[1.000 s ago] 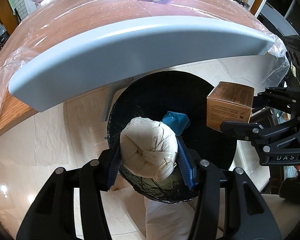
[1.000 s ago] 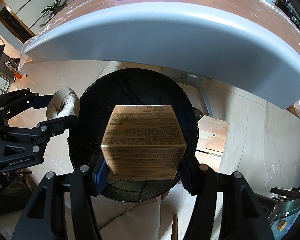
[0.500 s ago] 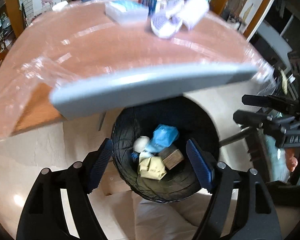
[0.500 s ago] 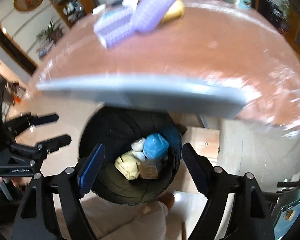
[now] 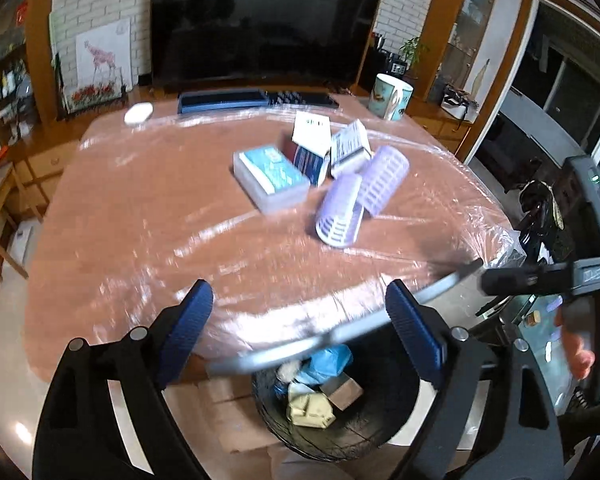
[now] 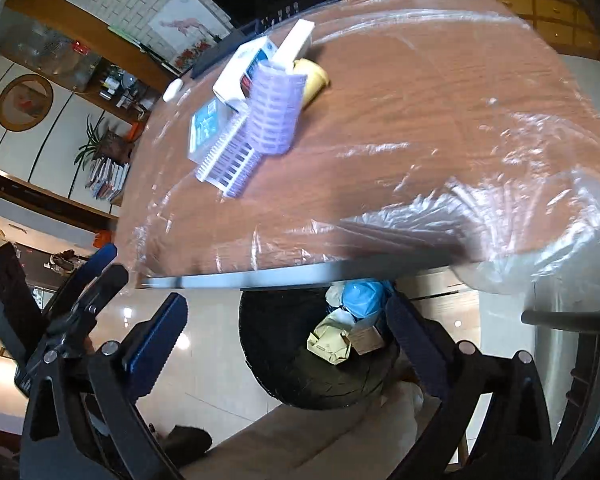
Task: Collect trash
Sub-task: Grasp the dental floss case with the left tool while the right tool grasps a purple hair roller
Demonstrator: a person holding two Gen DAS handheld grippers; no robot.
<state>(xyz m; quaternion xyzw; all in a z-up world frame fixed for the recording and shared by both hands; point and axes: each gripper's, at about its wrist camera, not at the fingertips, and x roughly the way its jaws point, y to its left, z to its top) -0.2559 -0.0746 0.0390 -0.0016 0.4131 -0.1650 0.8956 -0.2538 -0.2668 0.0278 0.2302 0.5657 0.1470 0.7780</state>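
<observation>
A black-lined bin (image 5: 380,424) (image 6: 268,332) stands on the floor under the table edge. Inside it lie a blue bag (image 5: 326,362) (image 6: 364,298), a brown box (image 5: 345,393) (image 6: 366,340) and a yellowish paper wad (image 5: 310,408) (image 6: 330,342). My left gripper (image 5: 302,322) hovers above the bin, its jaws opening with nothing between them. My right gripper (image 6: 284,336) is also above the bin, jaws opening and empty. Each gripper shows at the other view's side: the right gripper (image 5: 482,296), the left gripper (image 6: 112,262).
The film-covered wooden table (image 5: 160,240) (image 6: 420,100) carries a tissue pack (image 5: 270,178), lilac baskets (image 5: 340,212) (image 6: 272,112), small boxes (image 5: 312,130), a yellow object (image 6: 314,76) and a mug (image 5: 390,96). Its grey rim (image 6: 300,278) overhangs the bin. A person's hand (image 5: 580,344) holds the right gripper.
The left gripper let go of the paper wad and the right let go of the brown box; both now lie in the bin. Both grippers rose and tilted up toward the tabletop.
</observation>
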